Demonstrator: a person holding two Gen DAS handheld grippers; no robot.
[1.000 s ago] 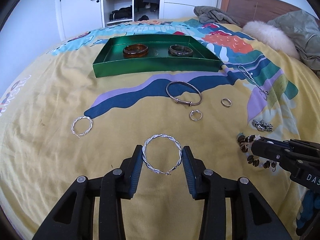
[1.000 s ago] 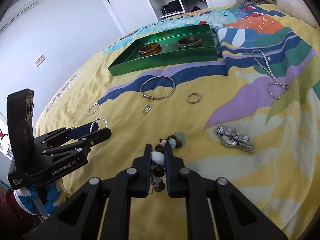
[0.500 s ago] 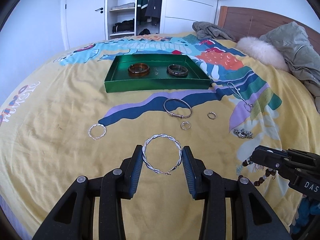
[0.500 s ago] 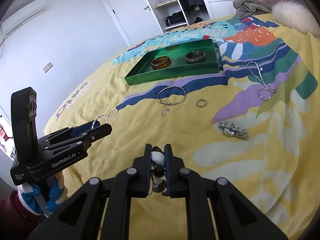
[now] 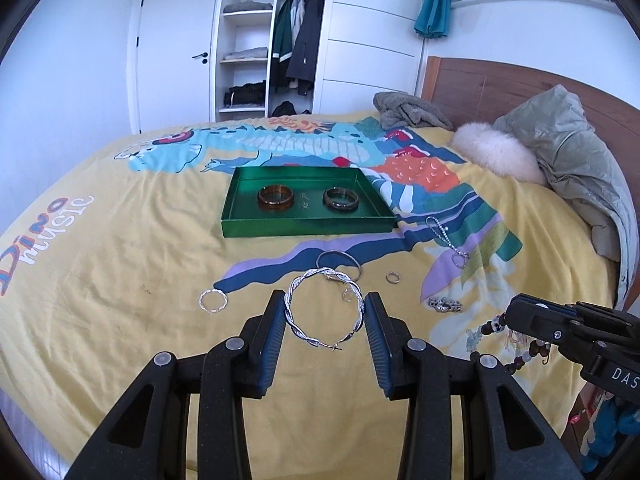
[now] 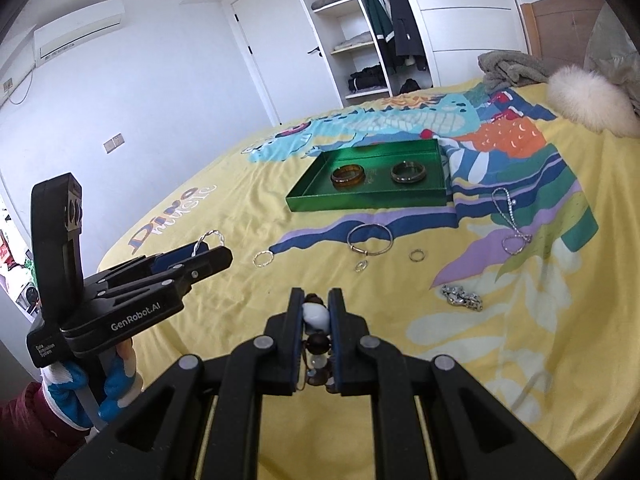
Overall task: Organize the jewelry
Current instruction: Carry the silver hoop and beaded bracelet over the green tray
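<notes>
My left gripper [image 5: 324,308] is shut on a large twisted silver hoop [image 5: 325,312] and holds it well above the bed. My right gripper [image 6: 316,304] is shut on a beaded bracelet [image 6: 316,316] of brown and white beads, which hangs below its fingers in the left wrist view [image 5: 520,354]. A green tray [image 5: 308,227] on the yellow bedspread holds an amber bangle [image 5: 276,199] and a dark bangle [image 5: 340,199]. A silver bangle [image 6: 369,239], a small twisted hoop [image 5: 213,301], two small rings [image 6: 417,255] and a chain necklace [image 6: 510,220] lie on the bed.
A silver watch [image 6: 462,298] lies on the bed at the right. A fluffy white pillow [image 5: 496,154], a grey-green jacket [image 5: 568,156] and a grey garment [image 5: 412,112] lie by the wooden headboard. A wardrobe [image 5: 276,40] stands behind the bed.
Both grippers have risen and pulled back from the bed with their pieces in them, so the tray and the loose jewelry look smaller and farther away.
</notes>
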